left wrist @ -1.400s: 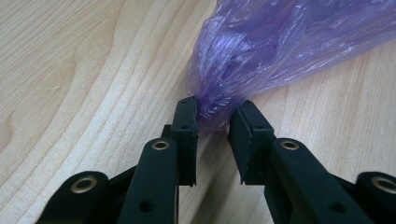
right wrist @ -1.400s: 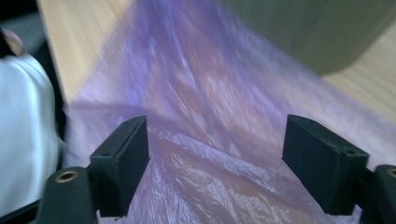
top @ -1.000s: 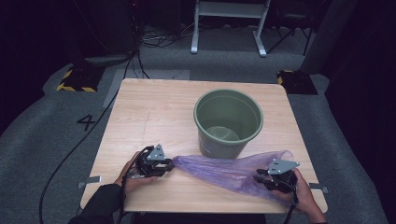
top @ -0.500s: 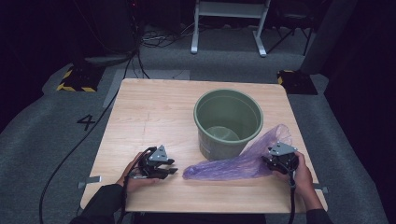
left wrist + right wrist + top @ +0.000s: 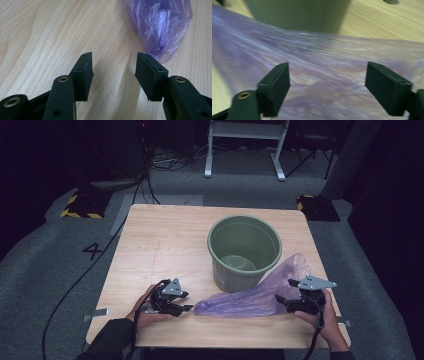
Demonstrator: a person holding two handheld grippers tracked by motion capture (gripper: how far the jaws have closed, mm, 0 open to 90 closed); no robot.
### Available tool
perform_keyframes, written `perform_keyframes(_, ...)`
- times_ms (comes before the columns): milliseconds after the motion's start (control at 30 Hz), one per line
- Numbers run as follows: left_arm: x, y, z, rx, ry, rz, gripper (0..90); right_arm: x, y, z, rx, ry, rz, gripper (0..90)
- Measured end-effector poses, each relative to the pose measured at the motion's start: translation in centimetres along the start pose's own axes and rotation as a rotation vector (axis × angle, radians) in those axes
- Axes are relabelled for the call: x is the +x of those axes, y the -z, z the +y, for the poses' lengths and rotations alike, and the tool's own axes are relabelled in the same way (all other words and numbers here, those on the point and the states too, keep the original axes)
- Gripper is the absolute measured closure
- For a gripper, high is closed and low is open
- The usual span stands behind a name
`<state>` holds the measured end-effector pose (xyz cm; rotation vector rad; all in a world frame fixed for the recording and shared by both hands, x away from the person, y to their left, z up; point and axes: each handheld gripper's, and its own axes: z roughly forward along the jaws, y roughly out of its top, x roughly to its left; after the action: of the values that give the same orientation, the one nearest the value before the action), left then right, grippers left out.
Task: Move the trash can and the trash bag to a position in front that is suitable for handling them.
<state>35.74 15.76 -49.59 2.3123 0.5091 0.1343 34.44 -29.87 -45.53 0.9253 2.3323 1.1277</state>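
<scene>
A crumpled purple plastic bag (image 5: 250,297) lies on the wooden table (image 5: 165,240), in front of and to the right of a green bucket (image 5: 243,252) that stands upright. My left gripper (image 5: 187,307) rests near the front edge, open, with its tips just short of the bag's narrow left end. In the left gripper view, the left gripper (image 5: 113,56) has bare wood between its jaws and the bag (image 5: 160,25) beyond its right jaw. My right gripper (image 5: 280,301) is at the bag's wide right end. In the right gripper view, the right gripper (image 5: 327,66) is wide open over the bag (image 5: 324,57), and the bucket (image 5: 299,15) stands behind.
The table's left half and far side are bare wood. On the grey floor, cables (image 5: 150,195) trail past the table's far left corner, next to a yellow-and-black striped block (image 5: 80,206). A white frame (image 5: 245,145) stands beyond the table.
The bag was stretched between both grippers. The left gripper let its end go, and the bag drew in toward the right. The right gripper shifted slightly and now stands open.
</scene>
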Motion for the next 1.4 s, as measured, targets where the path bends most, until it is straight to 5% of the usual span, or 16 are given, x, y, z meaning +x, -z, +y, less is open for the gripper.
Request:
perform_keyframes(267, -0.1, -0.1, 0.0, -0.008, -0.004, 0.005, 46.6, 3.2, -1.4, 0.2, 0.02, 0.068, 0.087, 17.2)
perform_keyframes(667, -0.4, -0.3, -0.1, -0.022, -0.007, 0.019, 45.5, 4.1, -4.8, -1.2, 0.098, 0.081, 0.108, 23.6)
perform_keyframes(800, -0.3, -0.3, -0.4, -0.034, -0.006, 0.005, 41.2, 3.7, -5.3, -1.5, 0.085, 0.056, 0.108, 25.4)
perform_keyframes(1067, 0.0, 0.5, -1.6, -0.018, 0.01, 0.071, 15.6, 2.8, -5.2, -1.7, 0.056, 0.025, 0.121, 55.9)
perform_keyframes(1400, -0.3, 1.4, -2.6, -0.019, 0.053, 0.119, 14.9, 2.1, -5.0, -1.9, 0.04, 0.026, 0.11, 79.9)
